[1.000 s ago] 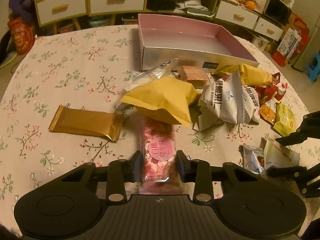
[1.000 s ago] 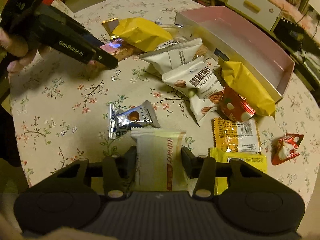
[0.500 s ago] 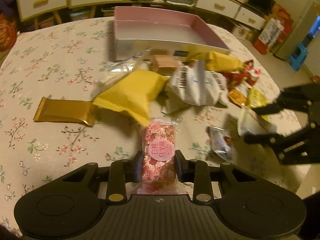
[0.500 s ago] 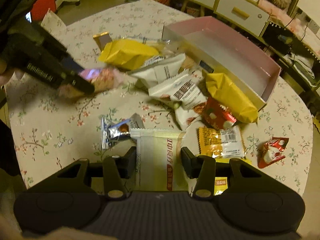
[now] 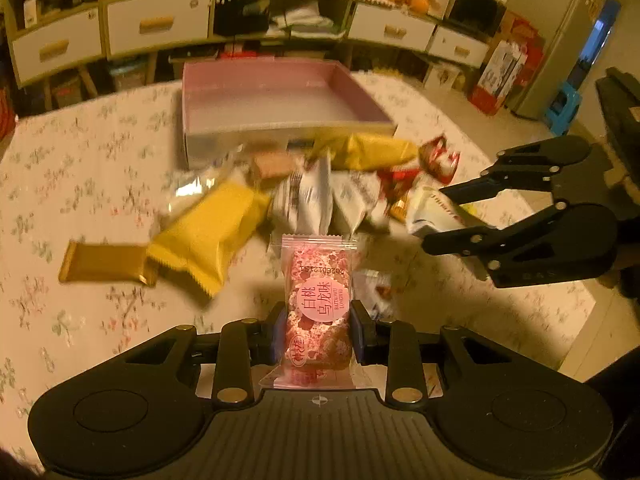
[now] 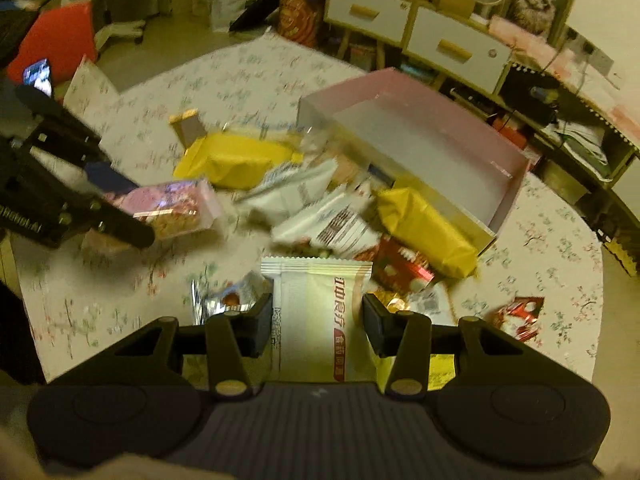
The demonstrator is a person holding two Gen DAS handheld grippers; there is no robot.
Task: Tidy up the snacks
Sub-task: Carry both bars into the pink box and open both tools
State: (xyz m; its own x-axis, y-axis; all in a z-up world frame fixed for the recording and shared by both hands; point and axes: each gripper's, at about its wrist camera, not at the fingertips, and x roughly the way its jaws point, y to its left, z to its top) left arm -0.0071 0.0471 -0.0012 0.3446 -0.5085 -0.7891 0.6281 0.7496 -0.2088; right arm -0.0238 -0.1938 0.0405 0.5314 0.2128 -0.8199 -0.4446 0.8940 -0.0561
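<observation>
My left gripper (image 5: 318,330) is shut on a pink snack packet (image 5: 318,300) with a round label, held above the table. From the right wrist view that same left gripper (image 6: 124,216) comes in at the left with the pink packet (image 6: 172,208). My right gripper (image 6: 318,320) is shut on a cream-white snack packet (image 6: 320,320) with red lettering, and in the left wrist view the right gripper (image 5: 436,216) holds the cream packet (image 5: 430,212) at the right. An open pink box (image 5: 280,98), also seen as pink box (image 6: 420,148), stands behind a heap of snacks (image 5: 312,196).
A gold bar (image 5: 104,266) and a yellow bag (image 5: 208,236) lie left of the heap on the floral tablecloth (image 5: 80,184). A second yellow bag (image 6: 428,230), red packets (image 6: 516,316) and a silver packet (image 6: 228,300) lie nearby. Drawers (image 5: 156,26) stand behind the table.
Both grippers have risen with their packets, so the table and heap look farther away. The pink packet has come off the tablecloth. The right gripper now shows higher in the left wrist view.
</observation>
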